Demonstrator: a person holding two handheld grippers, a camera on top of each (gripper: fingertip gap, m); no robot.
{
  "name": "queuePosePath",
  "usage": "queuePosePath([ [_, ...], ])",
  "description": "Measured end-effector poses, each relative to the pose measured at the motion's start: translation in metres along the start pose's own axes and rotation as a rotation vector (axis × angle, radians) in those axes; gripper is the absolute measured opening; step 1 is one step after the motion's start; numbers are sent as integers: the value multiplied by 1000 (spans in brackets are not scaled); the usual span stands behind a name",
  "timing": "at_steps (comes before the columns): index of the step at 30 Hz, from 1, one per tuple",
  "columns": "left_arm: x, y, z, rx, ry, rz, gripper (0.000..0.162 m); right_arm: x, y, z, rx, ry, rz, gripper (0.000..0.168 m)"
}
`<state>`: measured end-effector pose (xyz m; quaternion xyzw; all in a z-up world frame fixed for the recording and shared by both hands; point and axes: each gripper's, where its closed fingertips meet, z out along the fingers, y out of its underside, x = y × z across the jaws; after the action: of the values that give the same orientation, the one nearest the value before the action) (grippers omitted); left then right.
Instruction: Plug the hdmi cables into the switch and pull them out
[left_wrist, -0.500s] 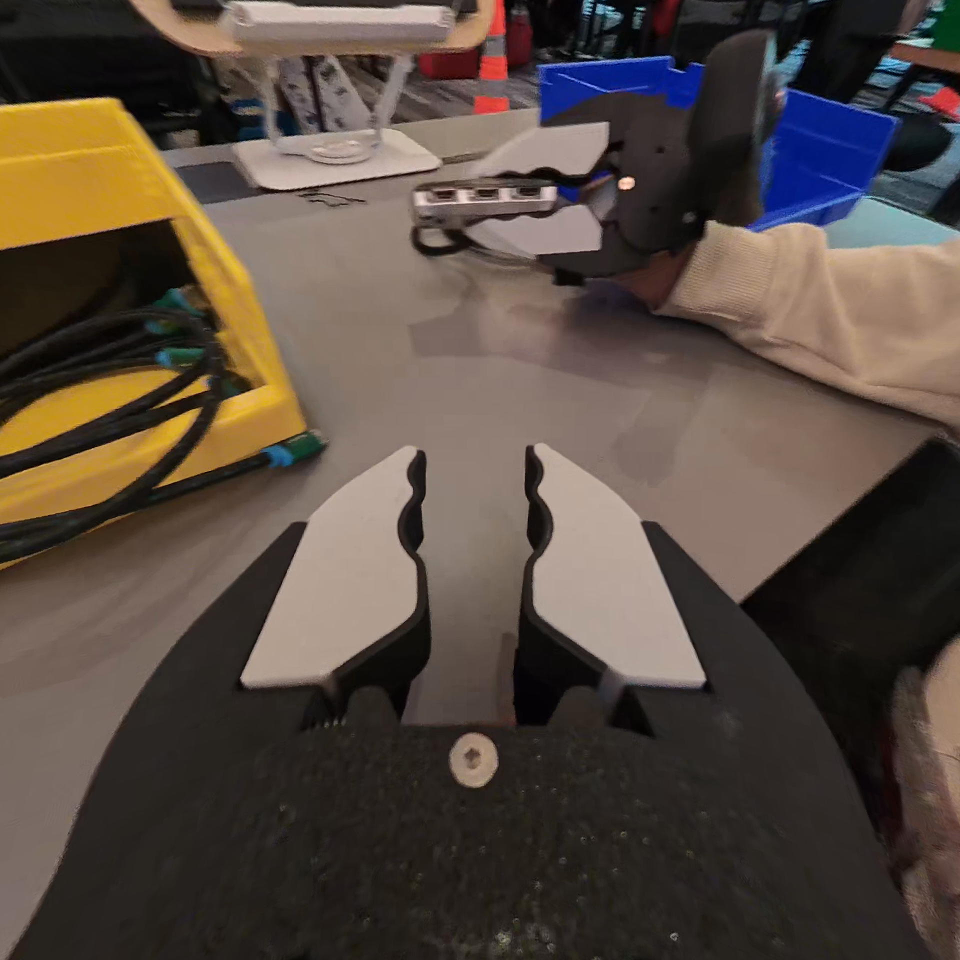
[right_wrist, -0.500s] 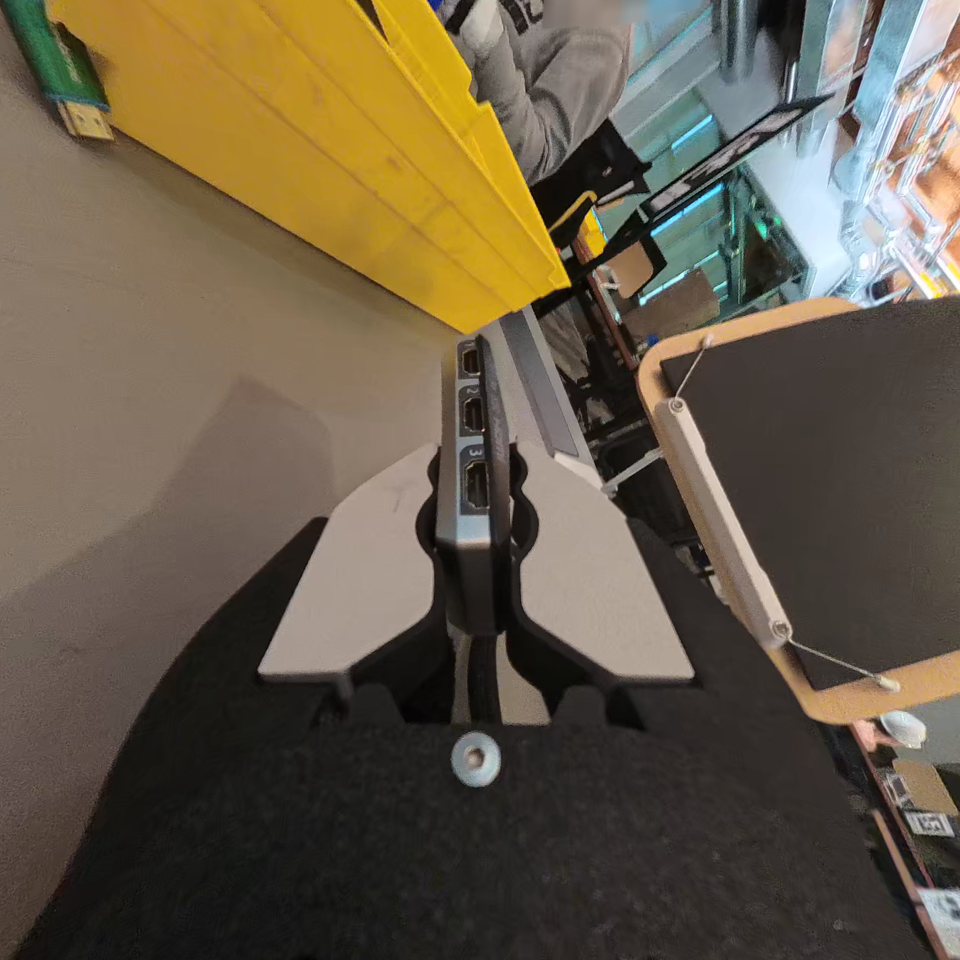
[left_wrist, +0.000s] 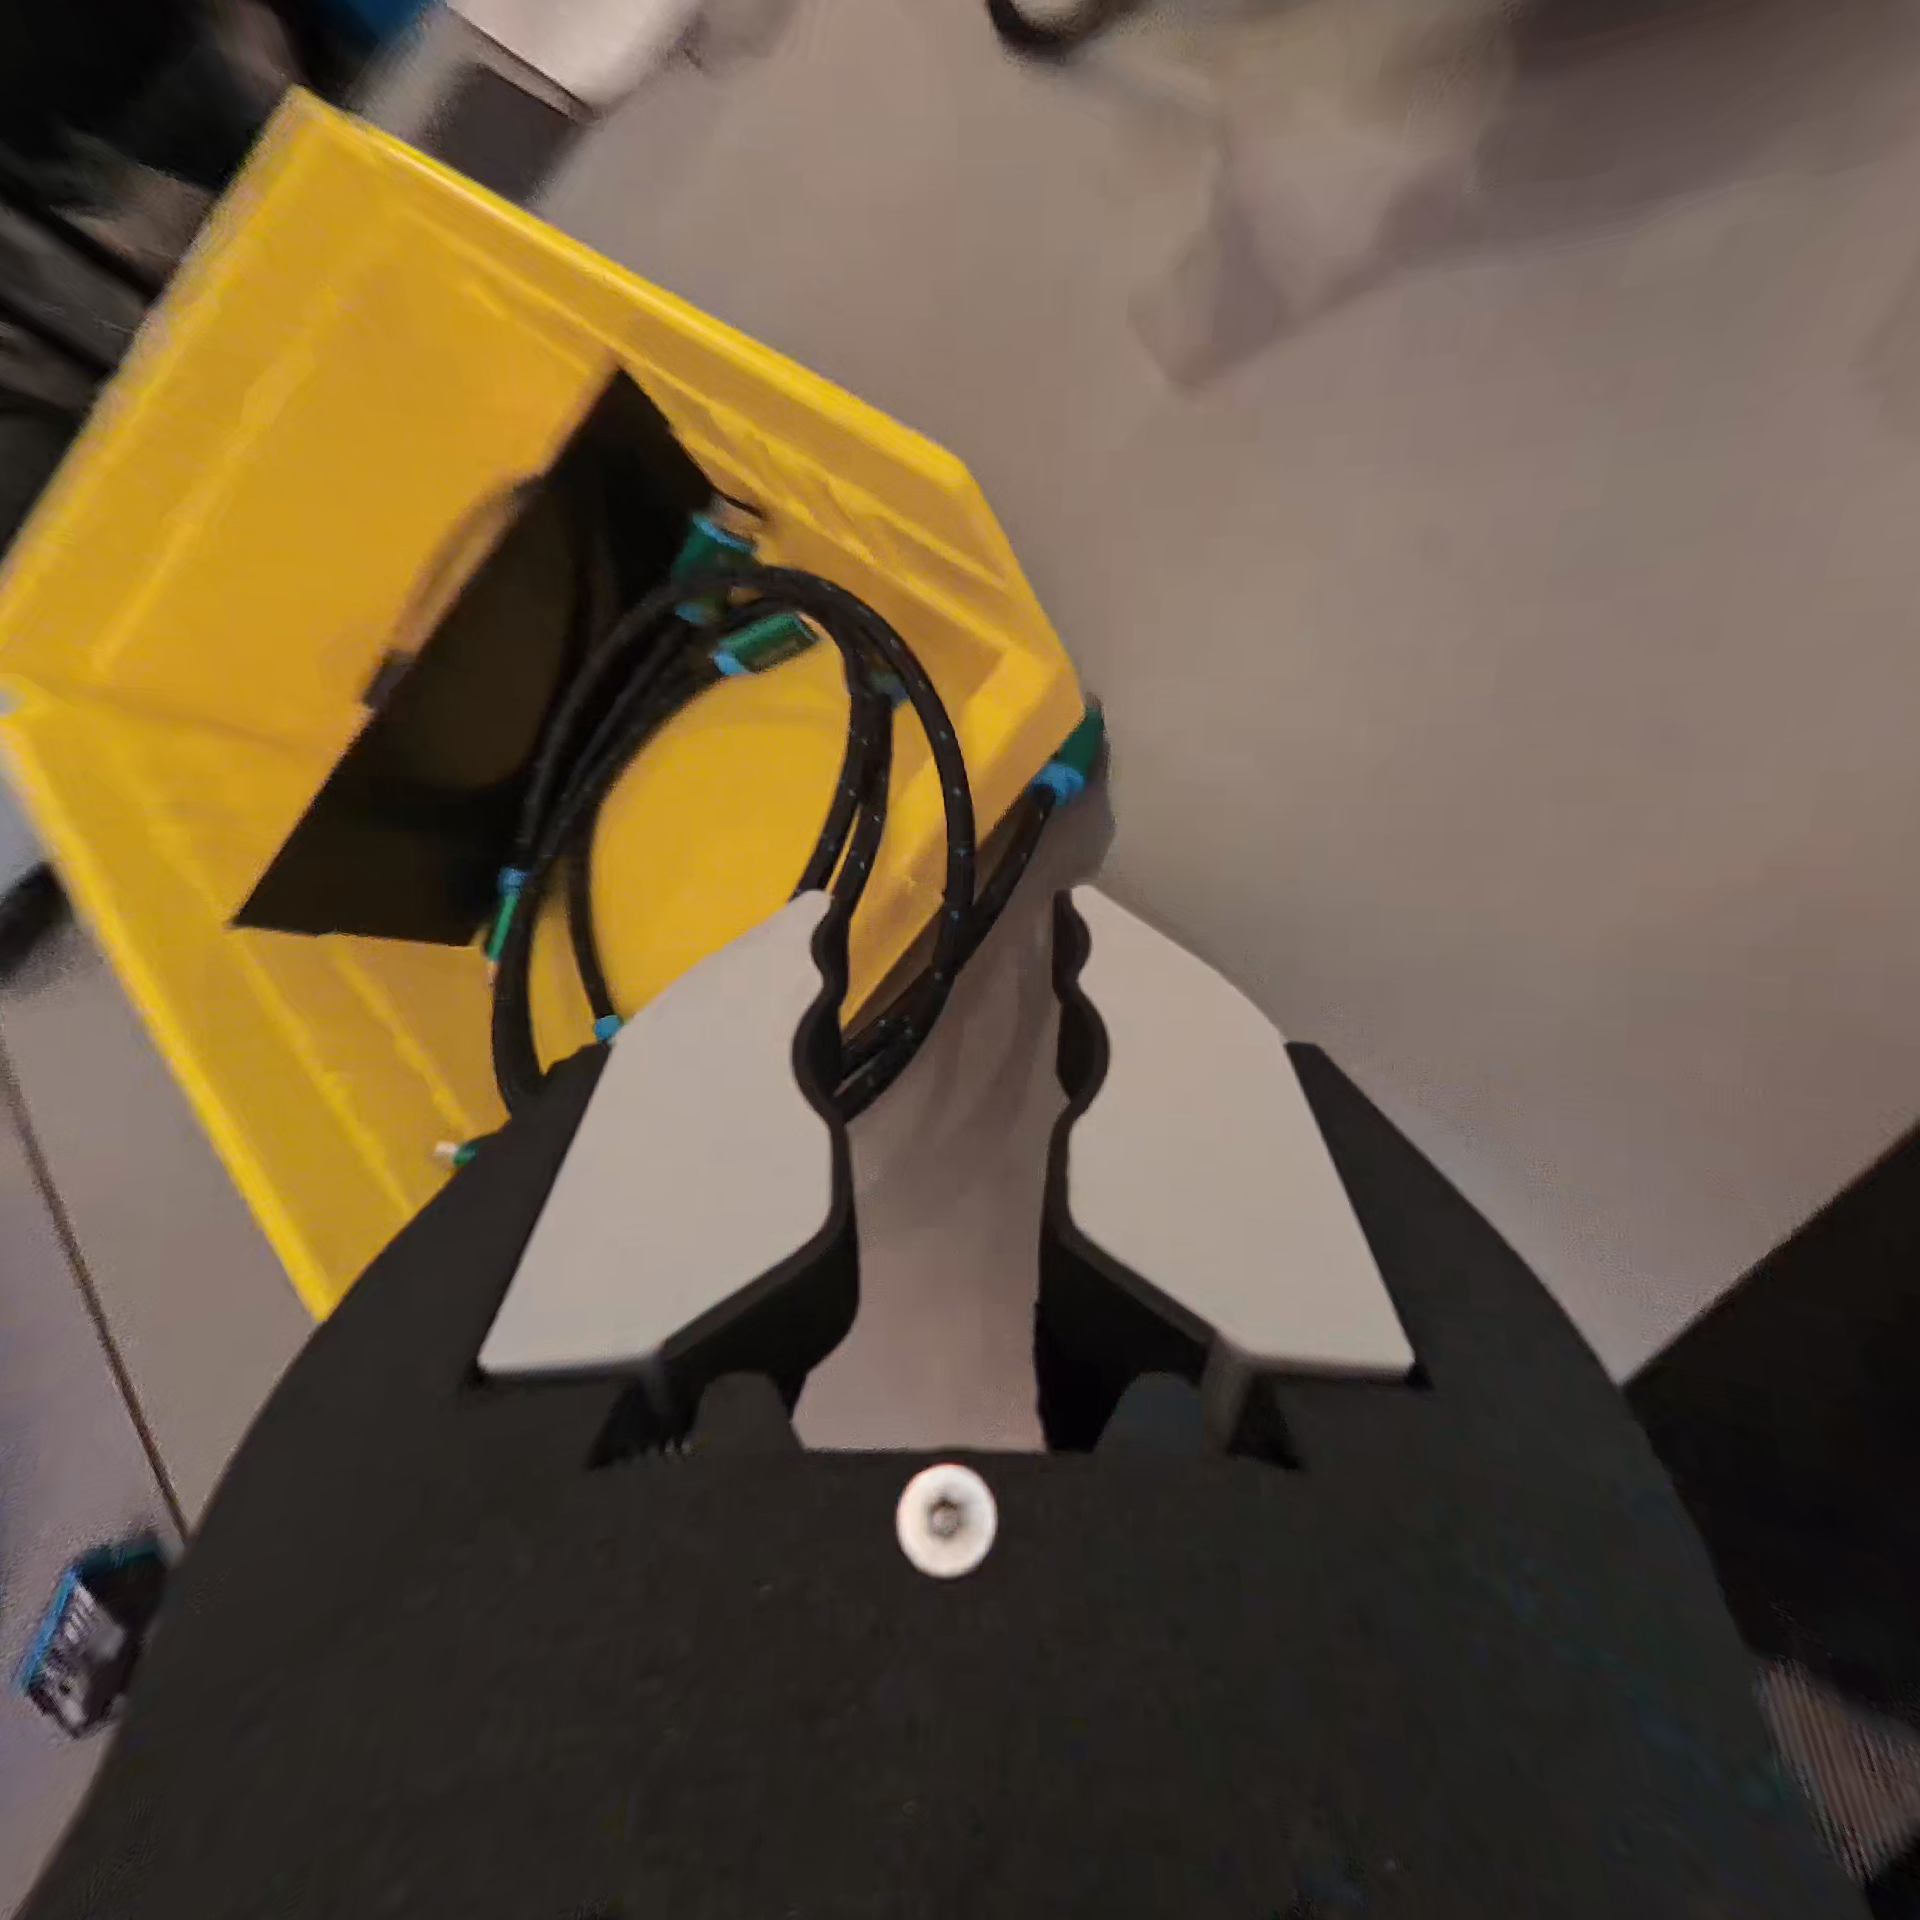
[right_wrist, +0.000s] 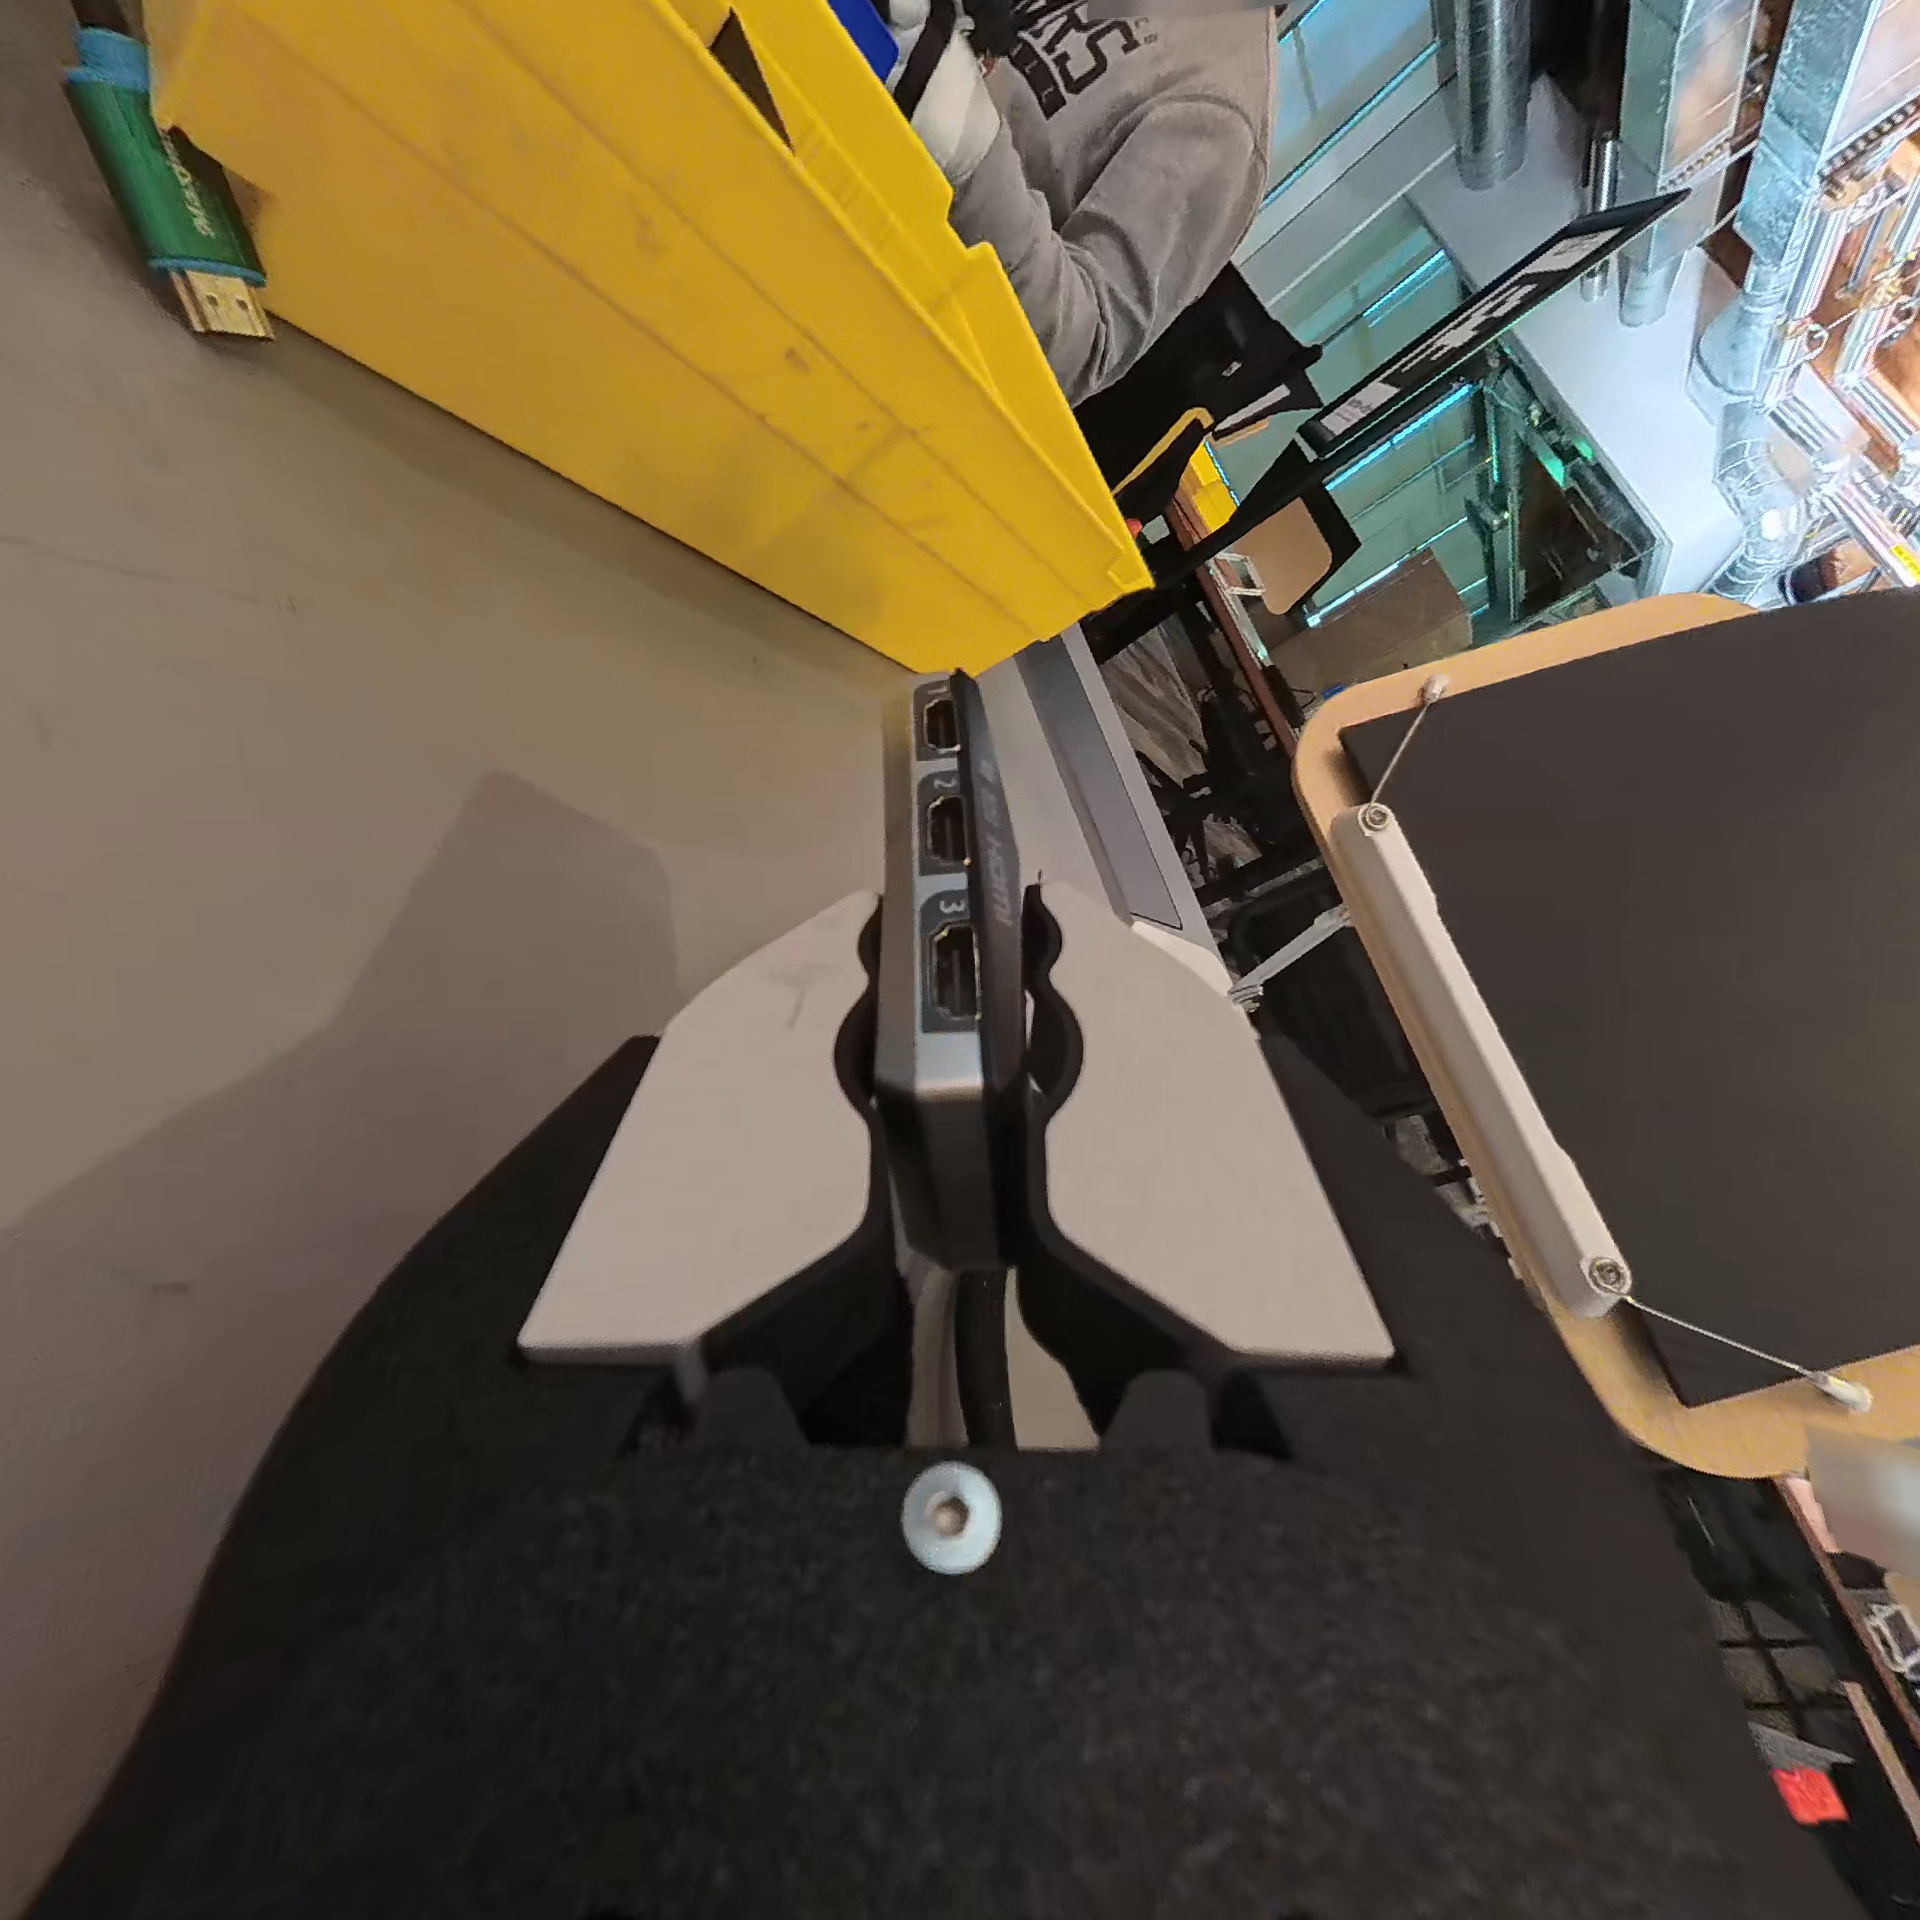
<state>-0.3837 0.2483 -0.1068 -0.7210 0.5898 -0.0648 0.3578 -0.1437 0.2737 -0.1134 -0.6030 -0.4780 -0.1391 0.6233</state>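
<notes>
Left tongs (left_wrist: 940, 997), open and empty, have swung down over black braided HDMI cables (left_wrist: 914, 769) in the yellow plastic bin (left_wrist: 343, 499); pickup likely next. Right tongs (right_wrist: 951, 997) clamp slim grey three-port HDMI switch (right_wrist: 940, 935), ports empty, above grey surface (right_wrist: 312, 831).

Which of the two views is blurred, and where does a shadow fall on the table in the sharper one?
Left wrist view: motion blur smears the yellow bin and the black cables; the left gripper, open, is less smeared. Right wrist view: mostly sharp; the switch in the shut right gripper shows crisp ports, and a soft shadow lies on the grey table left of the fingers.
</notes>
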Motion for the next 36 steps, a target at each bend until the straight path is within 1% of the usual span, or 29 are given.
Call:
queuePosePath([
  [3,-15,12,20,-173,140,46,47,1,1,-1,4,0,16,23],
  [7,-28,14,39,-245,270,51,50,1,1,-1,4,-5,19,23],
  [12,-18,18,44,-320,524,-65,25,-2,0,0,9,-16,15,23],
  [14,-22,18,41,-331,565,-100,15,-2,0,0,10,-19,16,23],
  [15,-25,15,39,-318,565,-98,14,-2,0,0,11,-19,16,23],
  [19,-56,-10,8,-221,493,-95,12,0,1,0,13,-15,27,23],
  [22,-84,-36,-24,-85,431,-118,12,1,1,0,13,-12,32,23],
  [24,-105,-53,-45,15,361,-125,7,0,1,0,13,-12,29,23],
  [26,-122,-67,-65,89,308,-139,6,0,1,0,12,-10,25,23],
  [31,-159,-82,-92,184,116,-153,6,2,2,0,15,-7,37,23],
  [33,-175,-90,-103,253,27,-179,6,3,2,0,17,-3,42,23],
  [36,-185,-105,-123,372,-13,-226,6,5,2,-1,18,0,50,23],
])
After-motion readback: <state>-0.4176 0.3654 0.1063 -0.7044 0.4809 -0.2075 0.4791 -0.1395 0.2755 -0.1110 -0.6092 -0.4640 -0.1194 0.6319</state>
